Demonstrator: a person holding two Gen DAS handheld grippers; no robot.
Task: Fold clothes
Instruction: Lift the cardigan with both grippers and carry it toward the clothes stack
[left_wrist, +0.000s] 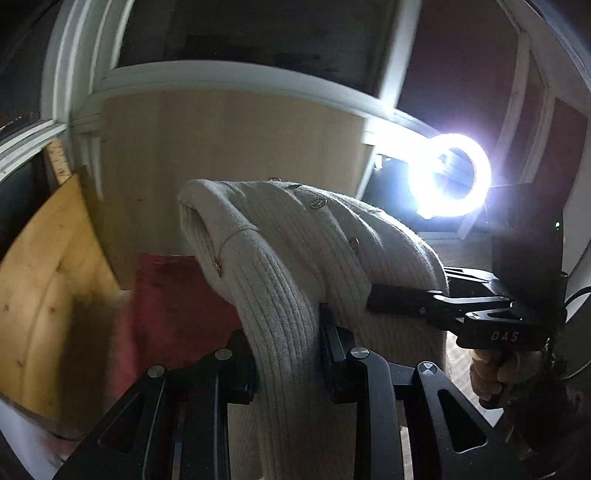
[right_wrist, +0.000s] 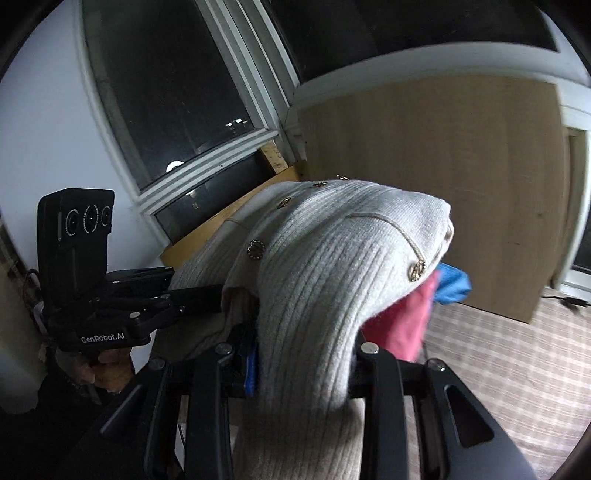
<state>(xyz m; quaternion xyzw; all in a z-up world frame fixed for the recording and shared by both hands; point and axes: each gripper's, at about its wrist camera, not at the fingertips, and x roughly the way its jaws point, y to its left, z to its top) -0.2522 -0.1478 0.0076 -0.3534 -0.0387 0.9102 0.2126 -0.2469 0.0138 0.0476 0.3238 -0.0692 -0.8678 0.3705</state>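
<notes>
A cream ribbed cardigan (left_wrist: 295, 258) is being lifted at frame centre, pinched by both the left gripper (left_wrist: 286, 354) and the right gripper (right_wrist: 303, 354); laying flat is judged next.

A room in a home at night, seen from my jaws: a white-framed window (right_wrist: 173, 122), its panes black, sets the scene. Right of the window stands a tan wood panel (right_wrist: 436, 192); below that panel, checked flooring (right_wrist: 509, 354). Under the window leans a pine board (left_wrist: 48, 295). A ring light (left_wrist: 452, 175) glares well right of the window, by more white frames. Pink cloth (right_wrist: 402, 321) and blue cloth (right_wrist: 454, 284) lie below the panel.
</notes>
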